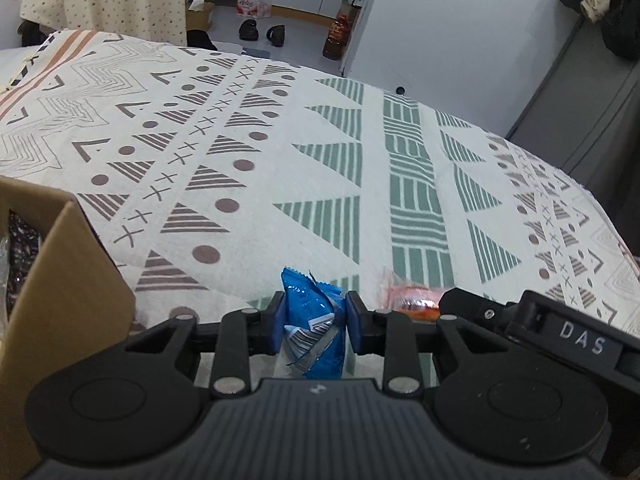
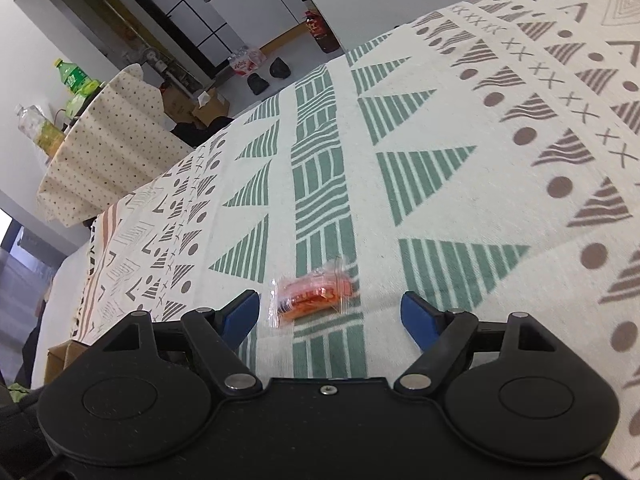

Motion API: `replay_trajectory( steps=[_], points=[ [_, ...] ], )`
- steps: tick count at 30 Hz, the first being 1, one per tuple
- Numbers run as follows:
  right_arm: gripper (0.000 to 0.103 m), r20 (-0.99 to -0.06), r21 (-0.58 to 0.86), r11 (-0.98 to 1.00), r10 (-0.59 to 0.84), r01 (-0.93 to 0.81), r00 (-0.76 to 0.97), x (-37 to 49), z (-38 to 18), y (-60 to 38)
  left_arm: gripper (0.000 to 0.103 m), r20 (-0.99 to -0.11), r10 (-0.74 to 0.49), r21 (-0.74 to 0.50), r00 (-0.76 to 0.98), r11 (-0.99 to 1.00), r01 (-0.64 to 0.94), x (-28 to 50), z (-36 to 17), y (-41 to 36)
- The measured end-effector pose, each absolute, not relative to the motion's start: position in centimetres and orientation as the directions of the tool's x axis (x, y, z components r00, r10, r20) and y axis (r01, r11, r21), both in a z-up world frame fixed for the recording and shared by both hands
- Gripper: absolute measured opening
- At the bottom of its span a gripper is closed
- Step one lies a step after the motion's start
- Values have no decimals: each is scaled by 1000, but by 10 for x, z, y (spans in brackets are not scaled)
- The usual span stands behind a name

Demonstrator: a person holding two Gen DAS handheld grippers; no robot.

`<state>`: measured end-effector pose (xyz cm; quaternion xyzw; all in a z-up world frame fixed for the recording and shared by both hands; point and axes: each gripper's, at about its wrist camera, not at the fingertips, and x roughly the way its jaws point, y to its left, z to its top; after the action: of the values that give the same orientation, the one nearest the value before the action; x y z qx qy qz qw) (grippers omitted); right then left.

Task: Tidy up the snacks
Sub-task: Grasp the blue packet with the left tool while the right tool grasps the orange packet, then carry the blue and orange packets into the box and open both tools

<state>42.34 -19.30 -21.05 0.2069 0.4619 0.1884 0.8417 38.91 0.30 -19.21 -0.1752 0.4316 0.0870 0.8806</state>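
Left wrist: left hand-held gripper (image 1: 315, 322) pinches blue packet (image 1: 316, 320) over patterned cloth (image 1: 280, 140) (right hand-held gripper (image 2: 331, 312) spread wide).

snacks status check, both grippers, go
Left gripper shut on blue snack packet. Right gripper open, orange snack packet on tablecloth ahead. Nothing blocking.

A home: patterned tablecloth (image 1: 280, 140), shoes (image 1: 262, 32) on the floor, drink bottles (image 2: 74, 80) on a side table.
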Motion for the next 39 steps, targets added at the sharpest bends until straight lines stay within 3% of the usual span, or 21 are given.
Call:
replay_trajectory(
  steps=[10,13,17,24,39],
  points=[
    [78,-695,478,857,504,-195,513,430,-213,-168,30,-791,-8,-266,611,905,-332,392,-197,19],
    [66,-696,467,858,505,-211,511,431,-215,-163,30,-792,-10,-270,610,902,-336,392,-198,22],
    [38,-706,459,864,495,-205,506,433,-218,-164,30,-795,-10,-275,607,897,-346,391,-199,26],
    [23,-696,498,849,513,-177,503,433,-215,-174,30,-792,-5,-269,611,900,-342,386,-191,23],
    [17,-625,524,819,557,-235,547,406,-170,-183,30,-767,44,-236,641,908,-345,360,-152,14]
  ],
)
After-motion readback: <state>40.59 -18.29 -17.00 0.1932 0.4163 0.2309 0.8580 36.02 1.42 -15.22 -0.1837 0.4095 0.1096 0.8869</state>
